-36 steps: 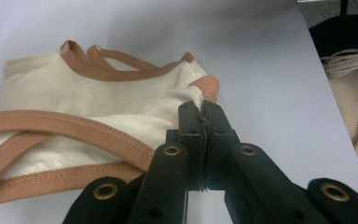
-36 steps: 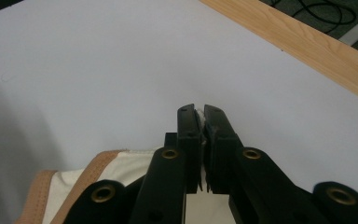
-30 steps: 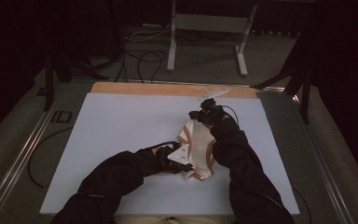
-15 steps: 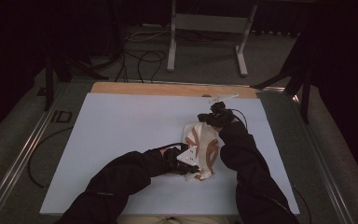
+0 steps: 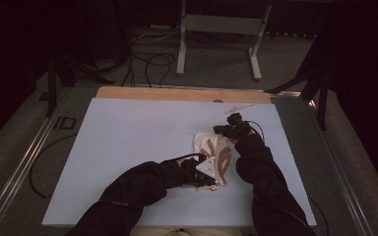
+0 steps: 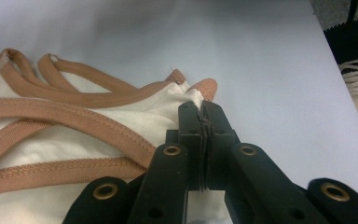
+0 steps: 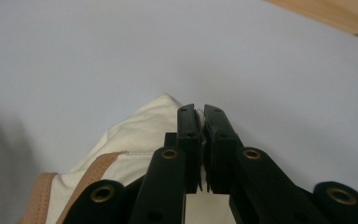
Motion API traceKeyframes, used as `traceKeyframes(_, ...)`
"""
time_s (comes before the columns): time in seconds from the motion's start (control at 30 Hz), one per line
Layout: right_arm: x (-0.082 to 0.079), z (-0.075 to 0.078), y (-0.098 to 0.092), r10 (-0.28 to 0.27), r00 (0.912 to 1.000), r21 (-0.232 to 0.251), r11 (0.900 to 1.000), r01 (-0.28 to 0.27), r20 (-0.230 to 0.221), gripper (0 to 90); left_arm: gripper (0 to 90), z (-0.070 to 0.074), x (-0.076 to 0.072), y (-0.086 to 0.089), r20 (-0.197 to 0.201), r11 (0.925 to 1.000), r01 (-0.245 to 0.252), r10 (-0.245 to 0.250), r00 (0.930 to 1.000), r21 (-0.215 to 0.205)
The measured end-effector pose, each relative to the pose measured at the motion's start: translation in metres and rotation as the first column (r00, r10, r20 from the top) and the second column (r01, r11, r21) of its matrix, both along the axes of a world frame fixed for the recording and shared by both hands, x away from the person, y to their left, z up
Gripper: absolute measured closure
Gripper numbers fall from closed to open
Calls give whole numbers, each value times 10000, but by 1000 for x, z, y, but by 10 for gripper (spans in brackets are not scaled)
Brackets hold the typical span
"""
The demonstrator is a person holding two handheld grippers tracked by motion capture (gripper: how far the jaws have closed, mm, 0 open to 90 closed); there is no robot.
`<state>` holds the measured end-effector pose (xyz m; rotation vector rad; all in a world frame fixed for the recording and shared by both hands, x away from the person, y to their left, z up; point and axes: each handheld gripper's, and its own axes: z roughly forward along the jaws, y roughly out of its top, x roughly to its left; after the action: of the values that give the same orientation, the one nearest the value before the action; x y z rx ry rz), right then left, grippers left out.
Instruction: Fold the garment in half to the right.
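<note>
1. A cream garment [image 5: 215, 155] with tan-brown trim lies bunched on the pale blue-white table sheet [image 5: 128, 142], at about four o'clock from the sheet's centre in the high view, nearer the person's edge than the far edge.

2. The left gripper [image 5: 203, 173] sits at the garment's six o'clock end in the high view, held by a dark-sleeved arm entering from the bottom of the frame.

3. In the left gripper view, the left gripper's [image 6: 200, 109] black jaws are pressed together on a fold of the cream fabric, right beside a tan trim tip [image 6: 205, 87] that pokes out just past them at twelve o'clock.

4. Tan straps [image 6: 70, 119] loop and cross over the cream cloth at nine to ten o'clock of those jaws.

5. The right gripper [image 5: 226, 132] is at the garment's twelve to one o'clock end in the high view, its cable curving off toward three o'clock.

6. In the right gripper view, the right gripper's [image 7: 200, 112] jaws are clamped on a cream edge of the garment [image 7: 140, 133], a thin sliver of fabric showing between them; a tan band [image 7: 95, 175] runs toward seven o'clock.

7. A wooden strip [image 5: 177, 93] borders the sheet's far edge at twelve o'clock.
</note>
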<state>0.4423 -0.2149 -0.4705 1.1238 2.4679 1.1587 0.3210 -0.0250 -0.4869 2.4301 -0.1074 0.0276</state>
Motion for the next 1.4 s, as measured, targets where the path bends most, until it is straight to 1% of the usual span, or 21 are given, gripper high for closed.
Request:
traceKeyframes(0.33, 0, -13, -10, -197, 9996, 84, 9998, 199, -194, 860, 892, -5, 2, -7, -142, 9999, 48, -47, 9999, 106)
traceKeyframes(0.5, 2, -18, -14, -280, 9993, 85, 9996, 282, -233, 857, 891, -7, 3, -10, -326, 9998, -45, 51, 9995, 196)
traceKeyframes(0.57, 2, -19, -15, -288, 9992, 125, 9995, 291, -267, 857, 891, -7, 3, -10, -326, 9998, -45, 51, 9995, 196)
traceKeyframes(0.6, 2, -20, -17, -357, 9991, 140, 9993, 361, -216, 857, 891, -8, 4, -12, -350, 9998, -118, 124, 9993, 157)
traceKeyframes(0.8, 3, -24, -24, -431, 9984, 161, 9989, 437, -370, 851, 890, -9, 4, -16, -333, 9995, -187, 195, 9993, 249)
traceKeyframes(0.83, 3, -25, -25, -433, 9984, 106, 9990, 438, -368, 851, 890, -9, 4, -16, -383, 9994, -212, 222, 9990, 275)
traceKeyframes(0.93, 3, -25, -27, -504, 9979, 161, 9986, 510, -398, 851, 889, -10, 5, -17, -465, 9993, -289, 300, 9985, 242)
traceKeyframes(0.97, 3, -26, -28, -467, 9982, 209, 9987, 474, -370, 851, 890, -10, 5, -17, -444, 9994, -271, 281, 9986, 229)
traceKeyframes(1.0, 3, -26, -29, -498, 9979, 278, 9983, 510, -422, 850, 889, -10, 5, -18, -470, 9992, -342, 350, 9983, 184)
traceKeyframes(1.07, 4, -28, -31, -524, 9975, 339, 9980, 540, -475, 847, 889, -10, 5, -19, -416, 9993, -328, 336, 9986, 197)
traceKeyframes(1.13, 4, -28, -31, -497, 9978, 314, 9982, 511, -434, 850, 889, -10, 4, -20, -407, 9991, -369, 378, 9985, 222)
traceKeyframes(1.2, 6, -28, -30, -475, 9979, 211, 9986, 484, -439, 856, 889, -10, 3, -21, -345, 9987, -435, 444, 9984, 273)
traceKeyframes(1.23, 7, -27, -29, -464, 9979, 249, 9986, 475, -452, 857, 889, -10, 1, -22, -223, 9987, -447, 452, 9987, 232)
traceKeyframes(1.27, 9, -26, -27, -422, 9979, 332, 9985, 438, -486, 857, 889, -10, 1, -22, -191, 9984, -514, 518, 9985, 223)
traceKeyframes(1.4, 14, -21, -17, -215, 9994, 374, 9990, 226, -289, 857, 889, -9, 0, -24, -135, 9976, -670, 673, 9976, 149)
